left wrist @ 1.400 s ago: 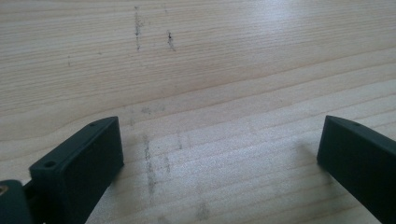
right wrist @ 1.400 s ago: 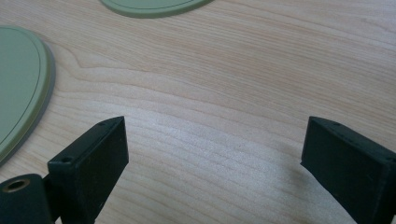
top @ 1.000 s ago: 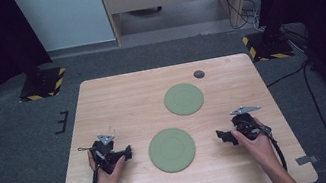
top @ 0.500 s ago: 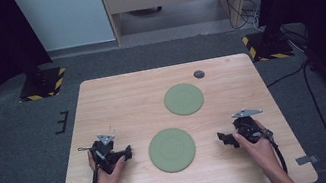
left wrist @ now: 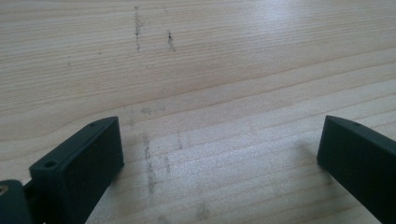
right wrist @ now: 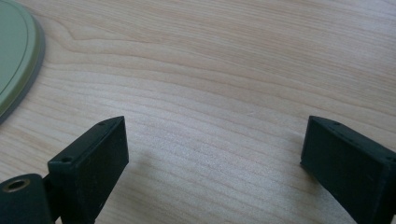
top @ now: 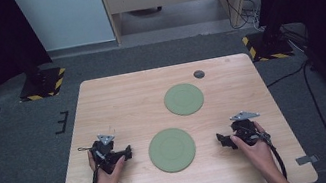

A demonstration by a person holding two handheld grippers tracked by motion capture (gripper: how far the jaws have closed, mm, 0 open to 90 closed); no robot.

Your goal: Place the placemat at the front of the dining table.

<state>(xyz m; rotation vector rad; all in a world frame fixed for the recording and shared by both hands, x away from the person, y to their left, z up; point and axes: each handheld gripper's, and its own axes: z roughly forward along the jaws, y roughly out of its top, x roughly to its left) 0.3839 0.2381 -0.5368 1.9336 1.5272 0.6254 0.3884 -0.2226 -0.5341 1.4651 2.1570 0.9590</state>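
Green plates lay apart on the bench: the near plate [top: 172, 150] between both grippers, the far plate [top: 183, 99] beyond it. Left gripper [top: 127, 152] and right gripper [top: 219, 139] rested with jaws apart, empty. Nothing looked grasped yet; all handling remained.

The high view is soft and slightly blurred, with even overhead light on the pale wooden table [top: 127, 103] while the room's left and right edges fall into near-black. Shadows under the hands are faint and short. In both gripper views the wood grain is sharp mid-frame — the near black jaws go soft — and a mild sheen brightens the boards, with dim shadows beside each jaw.
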